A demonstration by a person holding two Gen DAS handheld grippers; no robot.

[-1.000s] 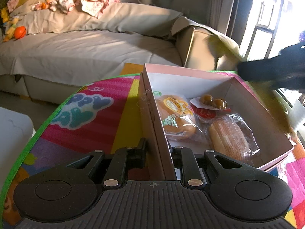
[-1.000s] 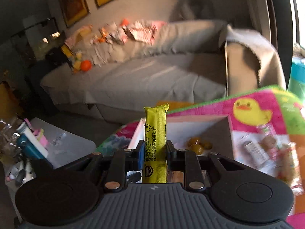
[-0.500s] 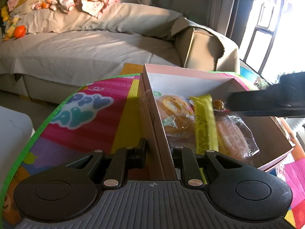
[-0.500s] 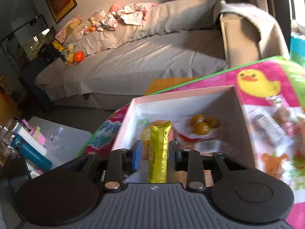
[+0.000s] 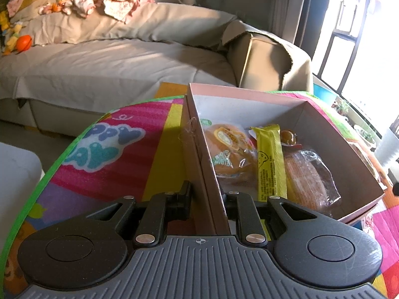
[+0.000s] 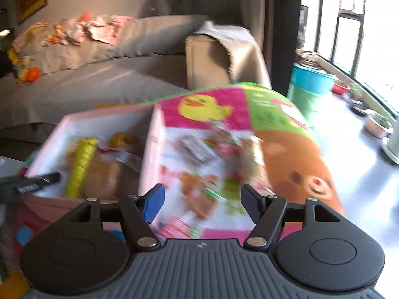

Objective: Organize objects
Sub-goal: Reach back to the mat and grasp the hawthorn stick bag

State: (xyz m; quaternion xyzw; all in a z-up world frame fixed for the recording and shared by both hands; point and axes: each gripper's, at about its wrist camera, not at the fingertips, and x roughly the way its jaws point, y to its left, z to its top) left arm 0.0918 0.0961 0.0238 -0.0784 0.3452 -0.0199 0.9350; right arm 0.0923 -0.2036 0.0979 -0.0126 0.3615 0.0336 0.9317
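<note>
A yellow snack bar (image 5: pixel 271 164) lies flat in the pink box (image 5: pixel 249 91), between two wrapped buns

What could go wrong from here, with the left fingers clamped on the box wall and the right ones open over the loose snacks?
The left gripper pinches the thin wall of the box; a tug could bend it or tip the contents. The yellow bar lies loosely over the bread packets and may slide. The right gripper view is blurred, so it could misjudge the snack packets on the mat.

Black tool (image 6: pixel 202 200), one blue pad (image 6: pixel 154 203)
</note>
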